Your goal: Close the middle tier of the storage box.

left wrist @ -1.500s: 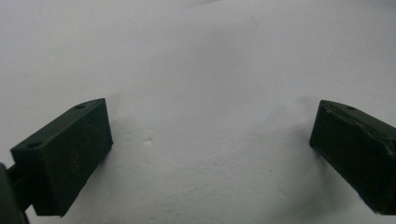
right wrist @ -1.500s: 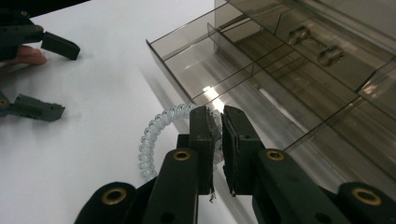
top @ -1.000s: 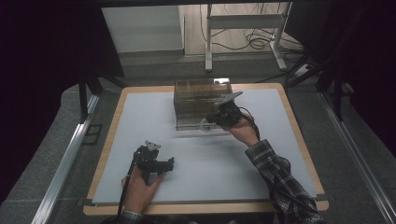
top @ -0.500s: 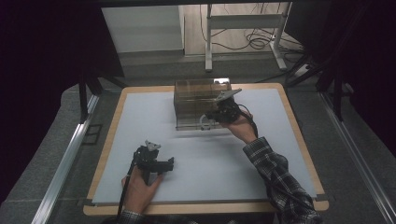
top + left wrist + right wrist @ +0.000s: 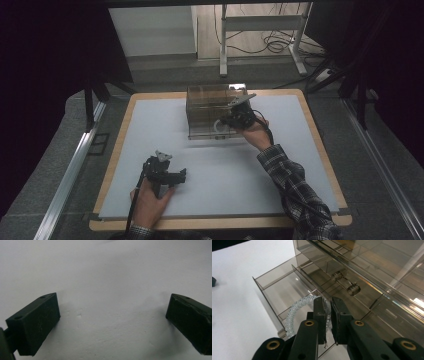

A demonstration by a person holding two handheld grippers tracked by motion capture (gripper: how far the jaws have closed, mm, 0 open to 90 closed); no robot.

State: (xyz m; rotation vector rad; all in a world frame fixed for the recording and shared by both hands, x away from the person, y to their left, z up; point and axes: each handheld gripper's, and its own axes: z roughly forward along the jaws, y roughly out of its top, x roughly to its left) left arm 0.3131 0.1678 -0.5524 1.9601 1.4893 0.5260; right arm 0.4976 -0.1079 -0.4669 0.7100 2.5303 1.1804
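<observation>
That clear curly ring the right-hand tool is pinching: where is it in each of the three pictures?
High view: the clear coiled ring sits just above centre, at the front of the smoky plastic drawer box, by the right gripper.
Left gripper view: not in this picture.
Right gripper view: lower centre, curving left from between the closed jaws, over the open drawer.
Shared landmark: the white table mat.

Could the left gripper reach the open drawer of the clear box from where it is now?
Probably yes. The left gripper rests open on the white mat, and bare mat lies between it and the drawer. But the right gripper is already there, shut on a clear coiled ring, so it would crowd.
</observation>
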